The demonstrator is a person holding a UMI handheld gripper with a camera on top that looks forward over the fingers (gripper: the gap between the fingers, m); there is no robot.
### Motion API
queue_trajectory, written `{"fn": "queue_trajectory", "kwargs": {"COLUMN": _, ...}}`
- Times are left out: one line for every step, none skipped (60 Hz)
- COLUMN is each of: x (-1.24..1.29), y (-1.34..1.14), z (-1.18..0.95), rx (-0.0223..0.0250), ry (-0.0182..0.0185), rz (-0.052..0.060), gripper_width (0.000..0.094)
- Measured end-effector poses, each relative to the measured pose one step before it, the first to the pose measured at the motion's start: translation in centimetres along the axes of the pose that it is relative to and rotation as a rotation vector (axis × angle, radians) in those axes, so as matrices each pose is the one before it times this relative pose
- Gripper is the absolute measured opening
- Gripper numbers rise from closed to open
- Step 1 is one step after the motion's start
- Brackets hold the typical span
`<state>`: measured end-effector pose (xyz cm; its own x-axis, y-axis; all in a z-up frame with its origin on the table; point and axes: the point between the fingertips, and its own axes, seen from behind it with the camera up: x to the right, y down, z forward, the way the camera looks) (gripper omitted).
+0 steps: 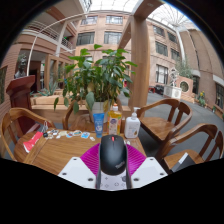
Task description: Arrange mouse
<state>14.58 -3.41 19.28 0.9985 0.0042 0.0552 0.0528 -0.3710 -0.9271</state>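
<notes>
1. black mouse [113, 154] sits low centre of the frame, lengthwise between the two fingers of the claw [113, 172].
2. magenta pads [93, 160] flank the mouse on both sides; they look right against its flanks, but real contact can't be confirmed, so can't tell if the claw grips it or just brackets it.
3. white finger bodies show at bottom left and bottom right of the mouse, spread roughly as wide as the mouse.
4. mouse rear reaches down to the claw base, its nose points away toward the desk middle.
5. wooden desk [60, 152] carries everything; whether the mouse rests on it or is lifted off it is unclear.
6. beyond the mouse, centre frame: blue-capped bottle [98, 123], orange bottle [115, 122], white pump bottle [133, 124], in a loose row.
7. potted plant [95, 75] stands behind the bottles, upper centre.
8. small clutter at centre left of the desk, incl. a red item [32, 141]; too small to name.
9. wooden chairs [170, 120] at left and right of the desk.
10. building facade with windows fills the upper frame.
</notes>
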Motion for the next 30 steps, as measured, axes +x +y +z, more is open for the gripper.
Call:
{"fn": "queue_trajectory", "kwargs": {"x": 0.946, "y": 1.471, "z": 0.404, "rx": -0.03288, "ry": 0.01438, "rz": -0.0023, "gripper_width": 0.0336}}
{"fn": "queue_trajectory", "kwargs": {"x": 0.893, "y": 1.531, "z": 0.407, "rx": -0.03209, "ry": 0.01397, "rz": -0.0033, "gripper_width": 0.0337}}
{"fn": "queue_trajectory", "kwargs": {"x": 0.83, "y": 1.506, "z": 0.426, "rx": -0.03003, "ry": 0.01404, "rz": -0.0015, "gripper_width": 0.0337}}
{"fn": "queue_trajectory", "kwargs": {"x": 0.785, "y": 1.492, "z": 0.417, "rx": -0.0282, "ry": 0.01359, "rz": -0.0003, "gripper_width": 0.0337}}
{"fn": "queue_trajectory", "kwargs": {"x": 0.733, "y": 1.399, "z": 0.416, "rx": -0.02567, "ry": 0.01221, "rz": -0.0007, "gripper_width": 0.0337}}
{"fn": "queue_trajectory", "kwargs": {"x": 0.655, "y": 1.337, "z": 0.421, "rx": -0.02332, "ry": 0.00998, "rz": -0.0011, "gripper_width": 0.0338}}
{"fn": "queue_trajectory", "kwargs": {"x": 0.843, "y": 1.759, "z": 0.498, "rx": -0.01917, "ry": 0.0036, "rz": -0.0014, "gripper_width": 0.0338}}
{"fn": "queue_trajectory", "kwargs": {"x": 0.366, "y": 0.969, "z": 0.261, "rx": -0.02223, "ry": 0.00412, "rz": -0.0025, "gripper_width": 0.0338}}
{"fn": "queue_trajectory", "kwargs": {"x": 0.382, "y": 1.043, "z": 0.299, "rx": -0.02233, "ry": 0.00258, "rz": -0.0025, "gripper_width": 0.0338}}
{"fn": "queue_trajectory", "kwargs": {"x": 0.357, "y": 0.987, "z": 0.254, "rx": -0.0197, "ry": 0.00261, "rz": -0.0002, "gripper_width": 0.034}}
{"fn": "queue_trajectory", "kwargs": {"x": 0.335, "y": 0.878, "z": 0.275, "rx": -0.01618, "ry": 0.00303, "rz": 0.0023, "gripper_width": 0.034}}
{"fn": "queue_trajectory", "kwargs": {"x": 0.283, "y": 0.74, "z": 0.271, "rx": -0.01301, "ry": 0.00272, "rz": 0.0023, "gripper_width": 0.0341}}
{"fn": "queue_trajectory", "kwargs": {"x": 0.281, "y": 0.877, "z": 0.605, "rx": -0.01228, "ry": 0.00326, "rz": -0.0016, "gripper_width": 0.0342}}
{"fn": "queue_trajectory", "kwargs": {"x": 0.293, "y": 0.938, "z": 0.27, "rx": -0.00823, "ry": 0.00085, "rz": -0.0025, "gripper_width": 0.0343}}
{"fn": "queue_trajectory", "kwargs": {"x": 0.22, "y": 0.525, "z": 0.271, "rx": -0.00817, "ry": 0.00216, "rz": -0.0023, "gripper_width": 0.0358}}
{"fn": "queue_trajectory", "kwargs": {"x": 0.234, "y": 0.489, "z": 0.135, "rx": -0.00621, "ry": 0.00274, "rz": -0.0002, "gripper_width": 0.0368}}
{"fn": "queue_trajectory", "kwargs": {"x": 0.213, "y": 0.421, "z": 0.158, "rx": -0.00449, "ry": 0.00154, "rz": 0.0017, "gripper_width": 0.0378}}
{"fn": "queue_trajectory", "kwargs": {"x": 0.159, "y": 0.351, "z": 0.093, "rx": -0.00403, "ry": 0.00051, "rz": 0.0025, "gripper_width": 0.0378}}
{"fn": "queue_trajectory", "kwargs": {"x": -0.032, "y": 0.093, "z": 0.053, "rx": -0.01172, "ry": -0.00004, "rz": -0.0018, "gripper_width": 0.039}}
{"fn": "queue_trajectory", "kwargs": {"x": 0.119, "y": 0.475, "z": 0.099, "rx": -0.00492, "ry": -0.00342, "rz": -0.0014, "gripper_width": 0.0394}}
{"fn": "queue_trajectory", "kwargs": {"x": 0.038, "y": 0.444, "z": 0.094, "rx": -0.01052, "ry": -0.0034, "rz": -0.0022, "gripper_width": 0.0409}}
{"fn": "queue_trajectory", "kwargs": {"x": 0.035, "y": 0.405, "z": 0.1, "rx": -0.01111, "ry": -0.00292, "rz": -0.0013, "gripper_width": 0.0425}}
{"fn": "queue_trajectory", "kwargs": {"x": 0.01, "y": 0.392, "z": 0.056, "rx": -0.01309, "ry": -0.00424, "rz": -0.0011, "gripper_width": 0.0437}}
{"fn": "queue_trajectory", "kwargs": {"x": -0.044, "y": 0.379, "z": 0.039, "rx": -0.01232, "ry": -0.00573, "rz": -0.0001, "gripper_width": 0.045}}
{"fn": "queue_trajectory", "kwargs": {"x": -0.065, "y": 0.244, "z": -0.019, "rx": -0.00814, "ry": -0.00637, "rz": 0.0009, "gripper_width": 0.0461}}
{"fn": "queue_trajectory", "kwargs": {"x": -0.137, "y": -0.086, "z": -0.068, "rx": -0.00624, "ry": -0.00447, "rz": 0.0018, "gripper_width": 0.0476}}
{"fn": "queue_trajectory", "kwargs": {"x": 0.04, "y": 0.107, "z": -0.263, "rx": 0.00242, "ry": -0.00277, "rz": 0.003, "gripper_width": 0.0497}}
{"fn": "queue_trajectory", "kwargs": {"x": 0.052, "y": -0.054, "z": -0.255, "rx": 0.00473, "ry": -0.00241, "rz": 0.0027, "gripper_width": 0.0534}}
{"fn": "queue_trajectory", "kwargs": {"x": 0.019, "y": -0.093, "z": -0.294, "rx": 0.00592, "ry": -0.00251, "rz": 0.0024, "gripper_width": 0.0587}}
{"fn": "queue_trajectory", "kwargs": {"x": -0.02, "y": -0.079, "z": -0.37, "rx": 0.00446, "ry": -0.00193, "rz": -0.0003, "gripper_width": 0.0651}}
